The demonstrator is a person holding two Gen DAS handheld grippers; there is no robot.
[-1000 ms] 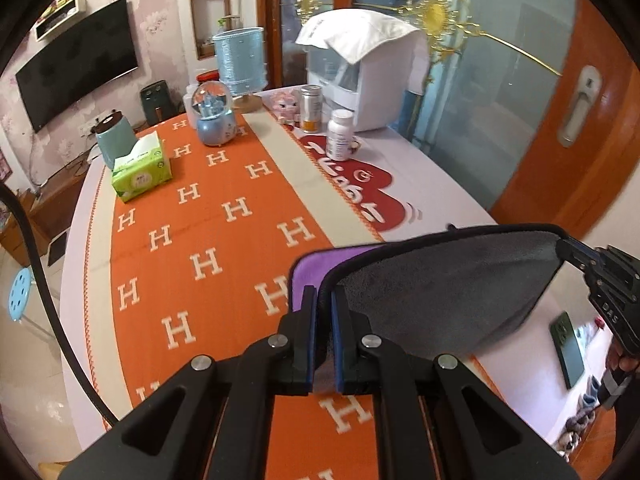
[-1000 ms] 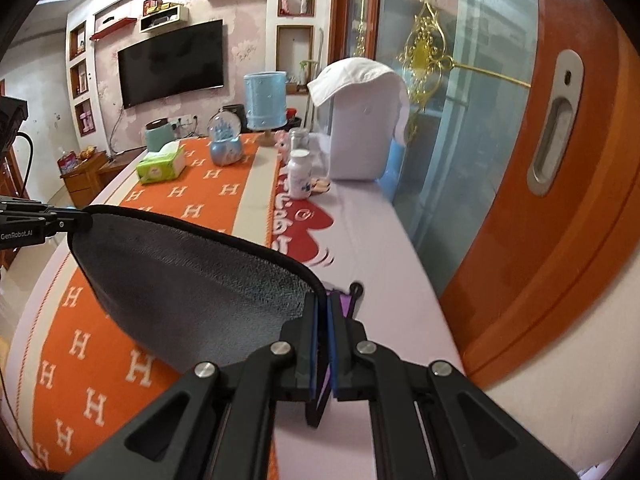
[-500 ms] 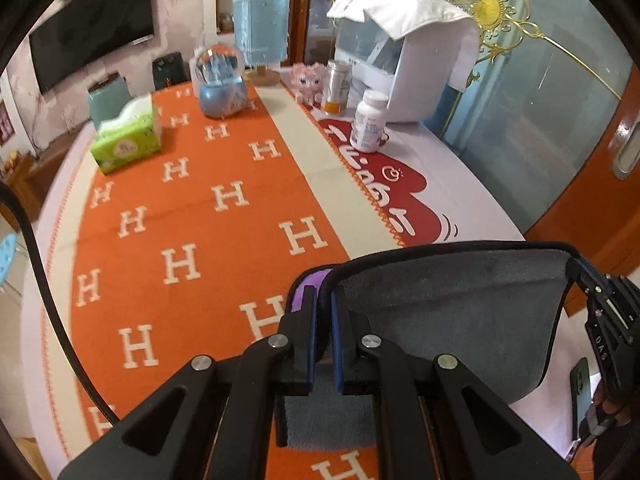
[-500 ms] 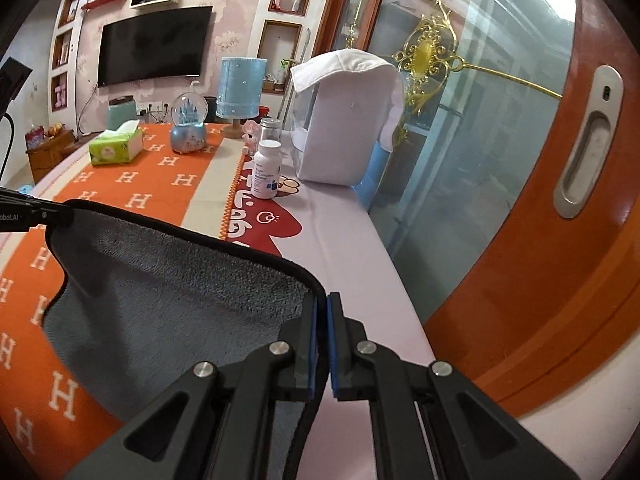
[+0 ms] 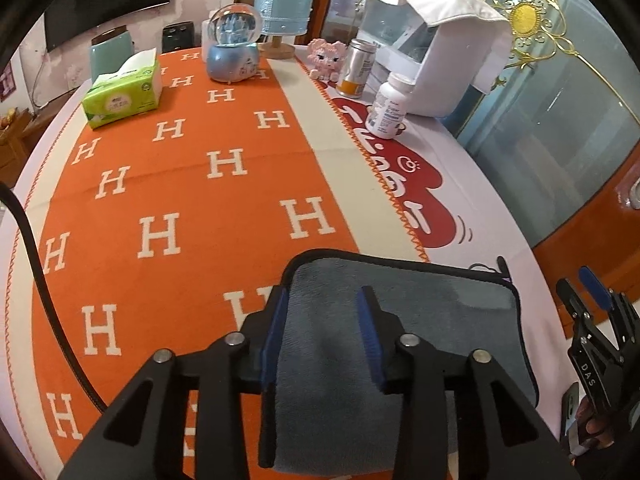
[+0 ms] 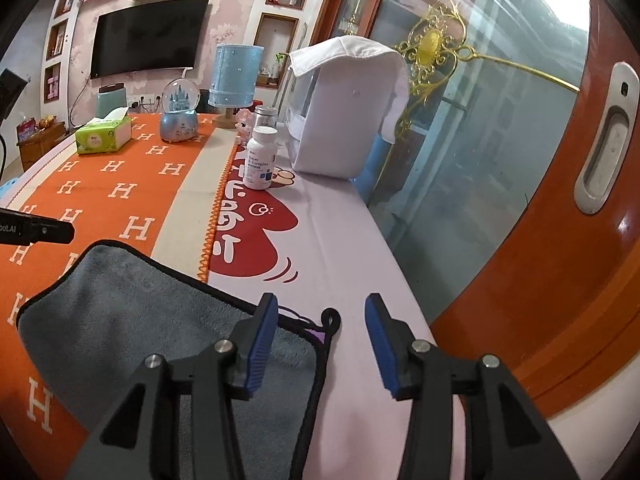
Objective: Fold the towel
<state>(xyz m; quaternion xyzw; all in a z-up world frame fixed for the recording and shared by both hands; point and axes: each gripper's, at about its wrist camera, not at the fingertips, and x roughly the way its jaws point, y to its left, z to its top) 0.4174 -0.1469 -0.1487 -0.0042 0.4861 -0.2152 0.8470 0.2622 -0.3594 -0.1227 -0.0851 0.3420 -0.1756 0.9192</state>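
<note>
A grey towel (image 5: 432, 320) with a black hem lies folded flat on the table, partly on the orange cloth; it also shows in the right wrist view (image 6: 132, 312). A sliver of its purple side shows at the right corner (image 6: 318, 336). My left gripper (image 5: 322, 334) is open and empty, just above the towel's left part. My right gripper (image 6: 322, 340) is open and empty over the towel's right corner with its hanging loop (image 6: 330, 316); it also shows in the left wrist view (image 5: 586, 292).
An orange H-patterned cloth (image 5: 168, 184) covers the table. At the far end stand a green tissue box (image 5: 124, 94), a snow globe (image 5: 234, 50), a blue lamp (image 5: 286, 0), a pill bottle (image 5: 390, 106), a can (image 5: 356, 68) and a white appliance (image 5: 444, 48). A glass door (image 6: 500, 120) is on the right.
Both grippers lowered the towel's held edge onto the table, folding it over, then opened and let go. The towel now lies flat.
</note>
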